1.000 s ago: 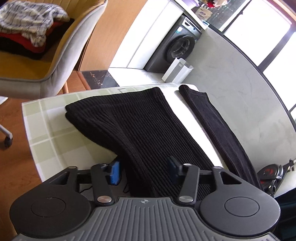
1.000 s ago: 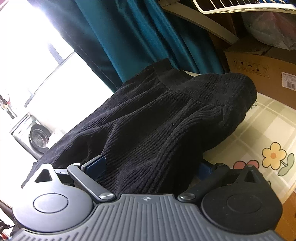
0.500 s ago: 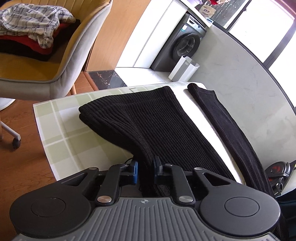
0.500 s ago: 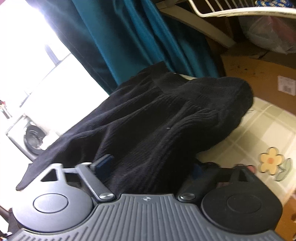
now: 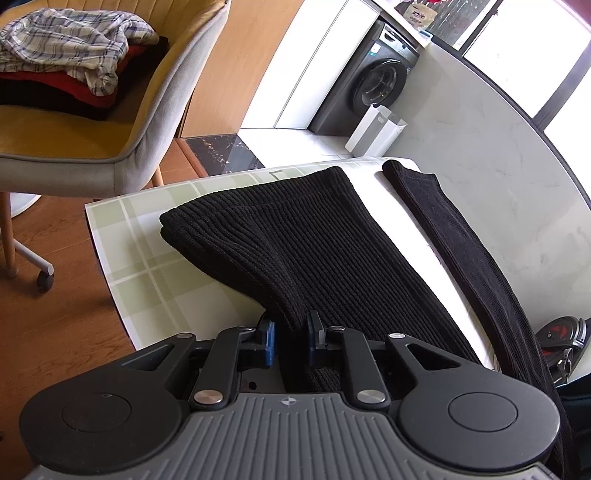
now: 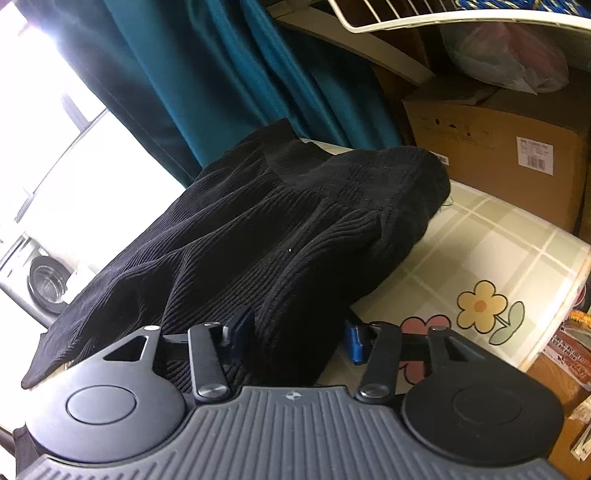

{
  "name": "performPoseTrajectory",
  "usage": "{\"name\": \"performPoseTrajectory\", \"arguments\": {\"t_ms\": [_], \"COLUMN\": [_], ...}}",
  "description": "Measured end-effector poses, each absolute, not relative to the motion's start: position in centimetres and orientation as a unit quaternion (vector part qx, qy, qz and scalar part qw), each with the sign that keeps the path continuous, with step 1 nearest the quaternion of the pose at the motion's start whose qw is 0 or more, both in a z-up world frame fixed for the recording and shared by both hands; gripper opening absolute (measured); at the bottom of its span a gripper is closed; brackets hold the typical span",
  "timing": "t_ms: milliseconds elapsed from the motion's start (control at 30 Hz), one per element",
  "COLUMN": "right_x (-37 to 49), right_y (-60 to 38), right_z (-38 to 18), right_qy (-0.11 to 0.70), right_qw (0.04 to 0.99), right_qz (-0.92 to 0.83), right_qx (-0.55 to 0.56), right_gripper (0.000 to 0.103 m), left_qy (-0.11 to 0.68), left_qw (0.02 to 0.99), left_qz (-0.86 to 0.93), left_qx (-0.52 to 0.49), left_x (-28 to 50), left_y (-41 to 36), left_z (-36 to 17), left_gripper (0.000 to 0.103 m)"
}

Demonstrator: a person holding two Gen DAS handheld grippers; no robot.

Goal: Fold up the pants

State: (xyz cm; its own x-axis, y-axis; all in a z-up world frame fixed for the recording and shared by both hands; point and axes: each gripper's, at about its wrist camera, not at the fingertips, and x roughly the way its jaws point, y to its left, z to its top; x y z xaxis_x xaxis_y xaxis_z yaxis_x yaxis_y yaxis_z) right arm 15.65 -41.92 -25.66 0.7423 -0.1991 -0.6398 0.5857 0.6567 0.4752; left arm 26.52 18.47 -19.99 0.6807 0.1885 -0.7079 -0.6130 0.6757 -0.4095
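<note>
Black ribbed pants lie across a table with a green plaid cloth. One leg is bunched in the middle and the other leg stretches along the far edge. My left gripper is shut on the near fold of the middle leg. In the right wrist view the waist end of the pants is heaped up. My right gripper straddles its near edge and its jaws are closing. The left pad touches the cloth. The right pad stands just clear of it.
A grey chair piled with clothes stands left of the table. Beyond it are a washing machine and a white bag. A teal curtain, a cardboard box and a wire rack stand behind the waist end.
My left jaws closed onto the fold of the pants leg and stayed shut. My right jaws narrowed steadily around the waist fabric. Neither hand shifted much.
</note>
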Motion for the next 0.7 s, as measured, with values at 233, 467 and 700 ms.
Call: {"name": "performPoseTrajectory", "arguments": {"t_ms": [233, 467, 700], "right_x": [15.3, 14.5, 14.7], "right_y": [-41.6, -40.6, -39.7], "right_z": [-25.1, -22.2, -18.6], "right_qy": [0.293, 0.309, 0.285], "right_qw": [0.861, 0.868, 0.891], "right_qz": [-0.241, -0.262, -0.252], "right_qx": [0.339, 0.286, 0.246], "right_gripper": [0.054, 0.055, 0.056], "left_qy": [0.348, 0.33, 0.316], "left_qw": [0.846, 0.87, 0.901], "left_qz": [0.256, 0.253, 0.19], "left_qx": [-0.313, -0.264, -0.23], "left_x": [26.3, 25.2, 27.2], "left_y": [18.3, 17.7, 15.3], "left_z": [-19.2, -15.7, -11.3], "left_gripper": [0.037, 0.043, 0.043]}}
